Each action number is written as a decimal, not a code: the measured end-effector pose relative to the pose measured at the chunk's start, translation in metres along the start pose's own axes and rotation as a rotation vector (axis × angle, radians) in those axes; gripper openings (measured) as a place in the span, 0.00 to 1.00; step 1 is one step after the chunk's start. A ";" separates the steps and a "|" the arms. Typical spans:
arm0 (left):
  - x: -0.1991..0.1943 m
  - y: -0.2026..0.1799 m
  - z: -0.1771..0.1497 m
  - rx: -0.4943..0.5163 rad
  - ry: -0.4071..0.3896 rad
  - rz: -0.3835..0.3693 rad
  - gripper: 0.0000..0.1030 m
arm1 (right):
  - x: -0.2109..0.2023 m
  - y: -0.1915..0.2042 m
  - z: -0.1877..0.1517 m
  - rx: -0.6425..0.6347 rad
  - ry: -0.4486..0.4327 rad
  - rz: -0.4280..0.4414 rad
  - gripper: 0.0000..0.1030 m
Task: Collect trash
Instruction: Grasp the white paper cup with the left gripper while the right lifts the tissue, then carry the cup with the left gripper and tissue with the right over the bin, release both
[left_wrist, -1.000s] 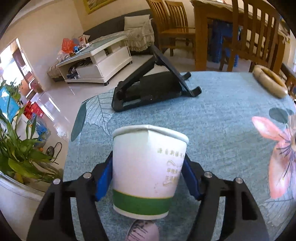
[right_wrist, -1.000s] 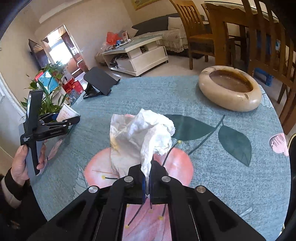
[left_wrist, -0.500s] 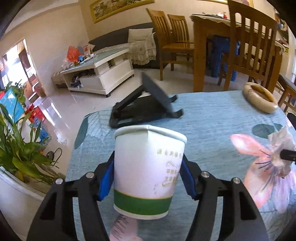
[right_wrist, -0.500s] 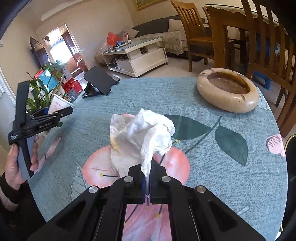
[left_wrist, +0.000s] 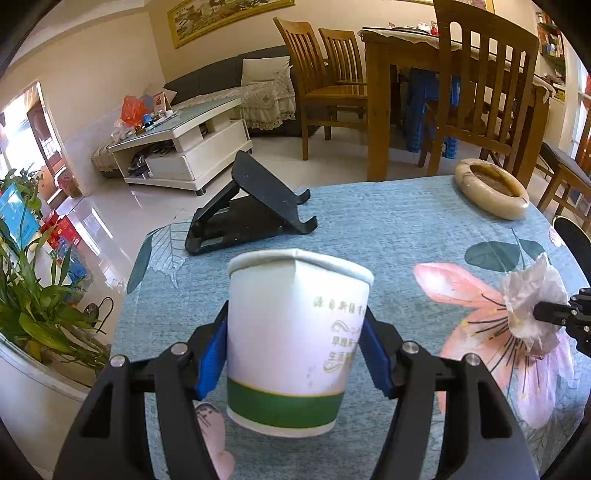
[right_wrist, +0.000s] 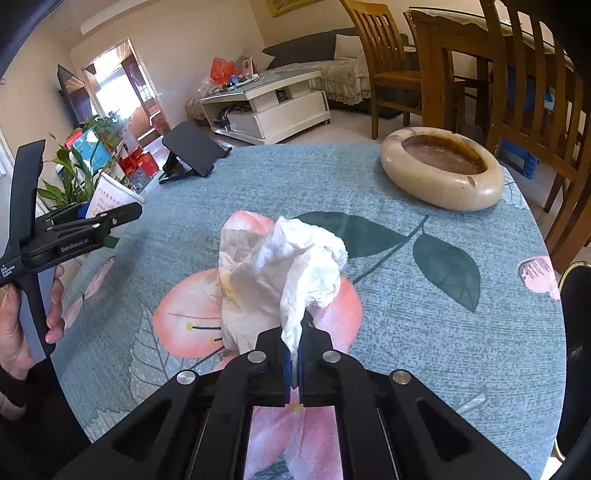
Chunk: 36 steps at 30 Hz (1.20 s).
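Currently left gripper (left_wrist: 295, 354) jaws squeeze light, crushable paper cup (left_wrist: 295, 339) mid-wall; right gripper (right_wrist: 294, 365) jaws pinch soft crumpled tissue (right_wrist: 280, 269) tail, nearly closed.

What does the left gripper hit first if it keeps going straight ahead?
Probably the black folding stand: it sits on the table dead ahead of the left gripper, beyond the paper cup clamped in its jaws. Depth and height are unclear; it might pass over.
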<state>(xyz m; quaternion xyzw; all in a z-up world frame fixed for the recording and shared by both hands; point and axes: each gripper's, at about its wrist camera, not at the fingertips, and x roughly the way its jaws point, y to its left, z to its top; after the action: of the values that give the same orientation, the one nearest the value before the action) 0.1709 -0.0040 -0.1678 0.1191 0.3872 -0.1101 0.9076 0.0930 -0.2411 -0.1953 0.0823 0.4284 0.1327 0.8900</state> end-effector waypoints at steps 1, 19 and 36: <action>0.000 -0.001 0.000 0.002 0.001 -0.004 0.62 | 0.000 -0.001 0.000 0.000 -0.001 -0.002 0.03; 0.014 -0.010 -0.002 -0.020 0.044 -0.040 0.63 | -0.007 0.014 0.003 -0.121 0.046 -0.103 0.00; -0.035 -0.303 0.078 0.303 -0.096 -0.439 0.65 | -0.122 -0.269 -0.063 0.425 0.083 -0.508 0.14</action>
<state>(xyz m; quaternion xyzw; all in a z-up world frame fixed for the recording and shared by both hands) 0.1113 -0.3104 -0.1291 0.1614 0.3394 -0.3666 0.8511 0.0149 -0.5322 -0.2143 0.1513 0.4894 -0.1827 0.8391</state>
